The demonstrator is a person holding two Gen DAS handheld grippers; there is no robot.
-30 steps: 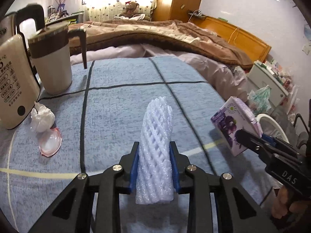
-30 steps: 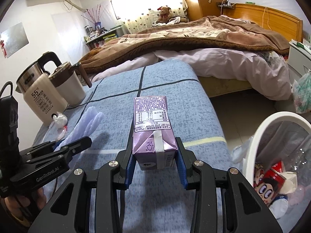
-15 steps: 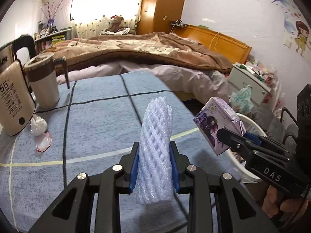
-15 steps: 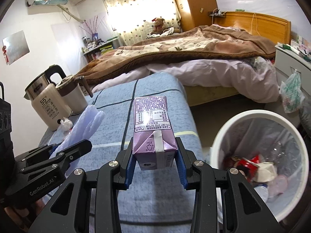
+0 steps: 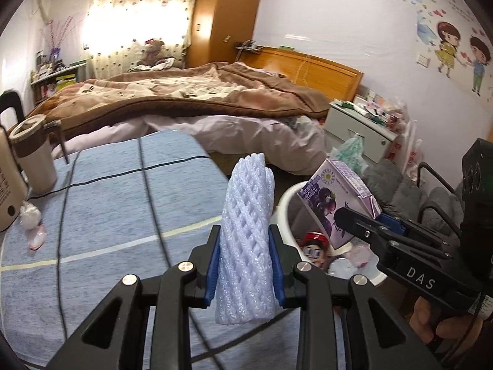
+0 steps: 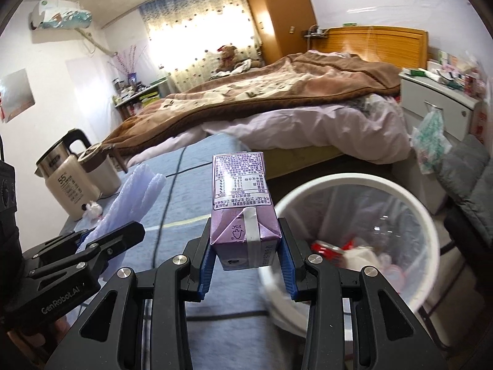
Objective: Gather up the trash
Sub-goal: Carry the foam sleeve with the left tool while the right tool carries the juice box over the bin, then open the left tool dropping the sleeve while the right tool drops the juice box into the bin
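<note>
My left gripper (image 5: 245, 273) is shut on a white foam net sleeve (image 5: 246, 240), which stands upright between the blue pads above the blue tablecloth (image 5: 107, 215). In the right wrist view the same sleeve (image 6: 135, 197) shows at the left. My right gripper (image 6: 246, 269) is shut on a purple drink carton (image 6: 242, 203), held at the table's right edge beside the white trash bin (image 6: 363, 185). The bin is lined with clear plastic and holds several bits of litter. In the left wrist view the carton (image 5: 336, 203) hangs over the bin (image 5: 288, 203).
A cream kettle (image 6: 66, 182) and a lidded mug (image 6: 103, 169) stand at the table's far left. Crumpled tissue and a small wrapper (image 5: 32, 225) lie beside them. A bed with a brown blanket (image 5: 185, 98) is behind, a nightstand (image 6: 437, 108) to the right.
Both grippers have moved rightward and upward off the table's middle toward the bin, each keeping its load. The bin now fills far more of both views.
</note>
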